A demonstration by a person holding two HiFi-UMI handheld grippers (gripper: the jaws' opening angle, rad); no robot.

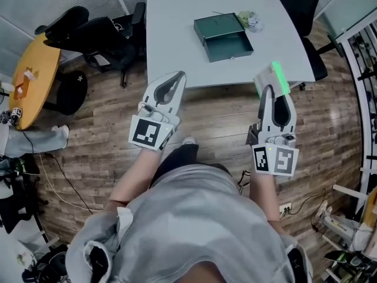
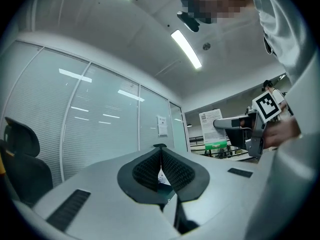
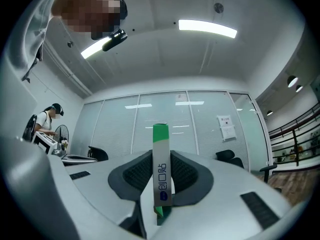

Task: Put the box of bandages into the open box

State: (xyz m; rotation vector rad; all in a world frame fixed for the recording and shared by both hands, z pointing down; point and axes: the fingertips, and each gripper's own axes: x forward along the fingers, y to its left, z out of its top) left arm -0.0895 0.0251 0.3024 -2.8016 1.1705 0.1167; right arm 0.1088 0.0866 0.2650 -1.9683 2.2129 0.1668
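The open box, dark green with its lid laid back, lies on the white table ahead of me. My right gripper is held over the wooden floor short of the table's near edge, shut on the green and white box of bandages. In the right gripper view the box of bandages stands upright between the pads of the right gripper, sticking out past the tips. My left gripper is level with it to the left, shut and empty. In the left gripper view the left gripper points up at the ceiling.
A crumpled wrapper lies beside the open box. Black office chairs stand left of the table and another chair at its right. A round yellow table is at far left. Cables trail on the floor.
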